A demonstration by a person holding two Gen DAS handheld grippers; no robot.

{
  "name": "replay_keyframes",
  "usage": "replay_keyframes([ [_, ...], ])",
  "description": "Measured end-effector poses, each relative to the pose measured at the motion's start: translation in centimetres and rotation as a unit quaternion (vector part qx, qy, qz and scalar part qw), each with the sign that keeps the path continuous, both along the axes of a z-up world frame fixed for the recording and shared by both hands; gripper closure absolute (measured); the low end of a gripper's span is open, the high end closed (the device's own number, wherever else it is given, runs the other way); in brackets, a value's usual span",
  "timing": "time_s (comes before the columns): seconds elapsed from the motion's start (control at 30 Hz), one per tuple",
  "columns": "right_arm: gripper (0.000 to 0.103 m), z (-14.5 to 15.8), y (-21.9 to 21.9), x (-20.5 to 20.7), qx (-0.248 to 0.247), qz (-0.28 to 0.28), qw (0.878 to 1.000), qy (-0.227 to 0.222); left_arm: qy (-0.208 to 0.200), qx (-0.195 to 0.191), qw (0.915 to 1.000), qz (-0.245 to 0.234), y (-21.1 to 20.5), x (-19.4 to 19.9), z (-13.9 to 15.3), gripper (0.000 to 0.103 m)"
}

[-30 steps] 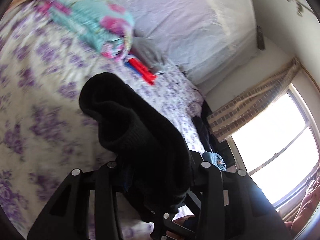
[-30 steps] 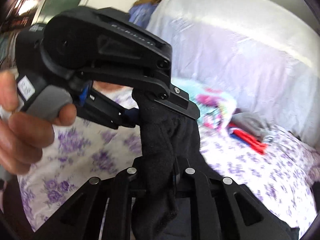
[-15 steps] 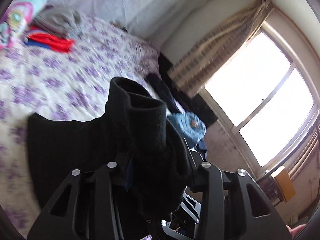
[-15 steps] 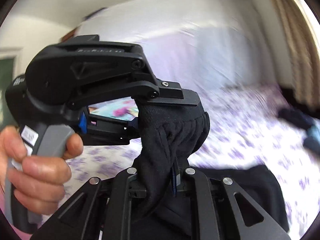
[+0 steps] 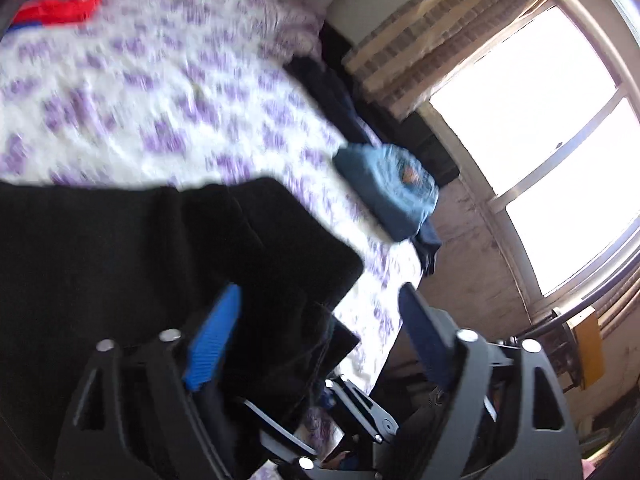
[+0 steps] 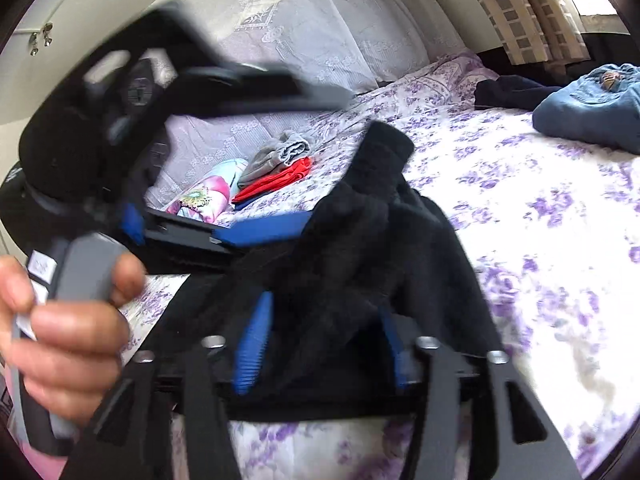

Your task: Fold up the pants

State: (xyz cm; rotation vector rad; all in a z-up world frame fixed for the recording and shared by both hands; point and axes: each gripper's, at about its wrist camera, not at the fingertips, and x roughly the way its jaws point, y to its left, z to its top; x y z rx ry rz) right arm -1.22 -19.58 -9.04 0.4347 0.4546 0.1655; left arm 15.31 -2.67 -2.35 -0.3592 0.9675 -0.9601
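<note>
a: where are the black pants (image 6: 380, 264) right now?

b: draped on the floral bedsheet (image 6: 560, 208) near its front edge, bunched up in a heap between my two tools. one cuff-like end sticks up toward the far side of the bed.

a: and your grippers?

b: the left gripper (image 5: 320, 312) has its blue pads spread wide, nothing pinched, cloth just lying under and between them. the right gripper (image 6: 324, 344) is spread too, with the heap sitting loose in the gap.

a: how will the fabric behave?

b: i judge it thick, fleecy and limp. light enough, not slippery, nothing fragile. it'll sag and bunch wherever i don't support it, so one pinch point won't carry a clean fold.

a: where would you grab?

b: at two corners of one edge, the waistband or the hem, one tool each, biting through all layers. the folded jeans (image 6: 592, 108) sit well apart.
</note>
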Motion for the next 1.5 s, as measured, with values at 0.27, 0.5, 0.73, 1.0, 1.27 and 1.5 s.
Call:
replay_keyframes([
  [0.27, 0.027, 0.0, -4.8, 2.8, 0.123, -0.004, 0.992, 0.036, -0.107, 0.065, 0.9767, 0.174, 11.7, -1.6, 2.0, 0.008],
  [0.5, 0.084, 3.2, -4.0, 5.3, 0.030, 0.010, 0.999, 0.011, -0.031, 0.108, 0.9672, 0.228, 16.3, -2.3, -5.0, 0.009],
  [0.73, 0.068, -0.6, -7.4, 4.9, 0.030, -0.030, 0.997, 0.066, -0.067, 0.185, 0.9571, 0.213, 13.4, -4.3, -8.0, 0.008],
  [1.0, 0.046, 4.7, -8.7, 1.1, -0.010, -0.060, 0.998, -0.004, -0.126, 0.168, 0.9471, 0.243, 14.4, -5.1, -2.9, 0.009],
  [1.27, 0.047, 2.6, -3.6, 6.6, -0.052, 0.055, 0.997, 0.033, -0.112, 0.195, 0.9587, 0.174, 9.0, -4.9, -5.7, 0.009],
  [1.5, 0.044, 2.3, -2.8, 5.5, -0.111, 0.046, 0.992, 0.033, -0.109, 0.215, 0.9540, 0.178, 8.7, -5.0, -7.2, 0.006],
])
